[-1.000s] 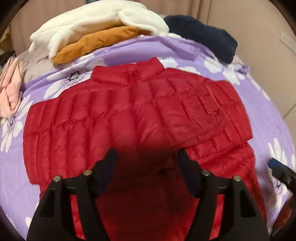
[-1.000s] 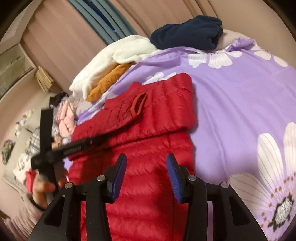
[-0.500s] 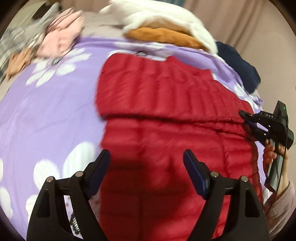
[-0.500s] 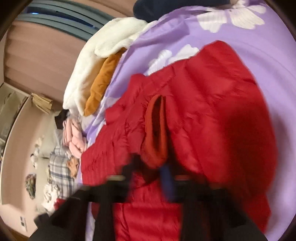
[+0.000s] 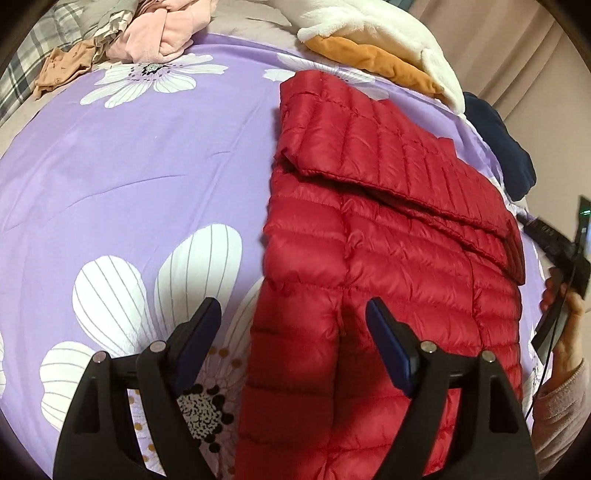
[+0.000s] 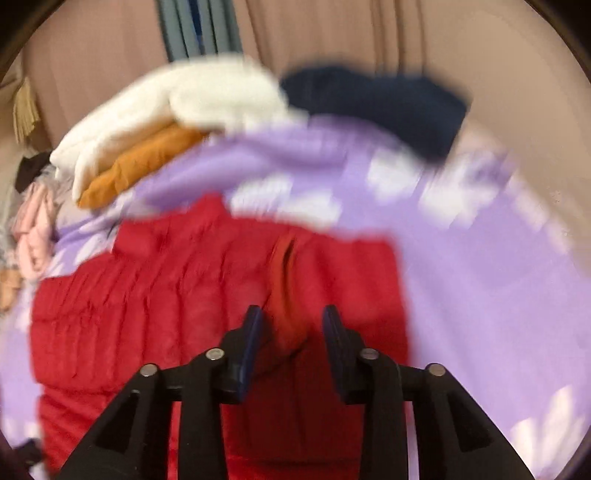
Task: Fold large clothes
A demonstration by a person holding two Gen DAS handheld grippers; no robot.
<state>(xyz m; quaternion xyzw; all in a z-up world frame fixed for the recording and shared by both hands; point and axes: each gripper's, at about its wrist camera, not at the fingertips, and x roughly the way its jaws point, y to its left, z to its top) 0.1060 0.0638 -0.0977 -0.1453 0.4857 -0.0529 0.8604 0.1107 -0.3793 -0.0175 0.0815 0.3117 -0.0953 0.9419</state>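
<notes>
Nearest, the left gripper [image 5: 293,326] hangs with jaws spread wide over one red quilted puffer jacket [image 5: 388,258], which lies with sleeves folded across on the purple flowered bedspread [image 5: 129,166]. The right gripper [image 6: 291,332] gapes empty above it. Beyond sit one white fleece [image 5: 380,33], one orange garment [image 5: 369,61] and one navy garment [image 5: 498,144].
</notes>
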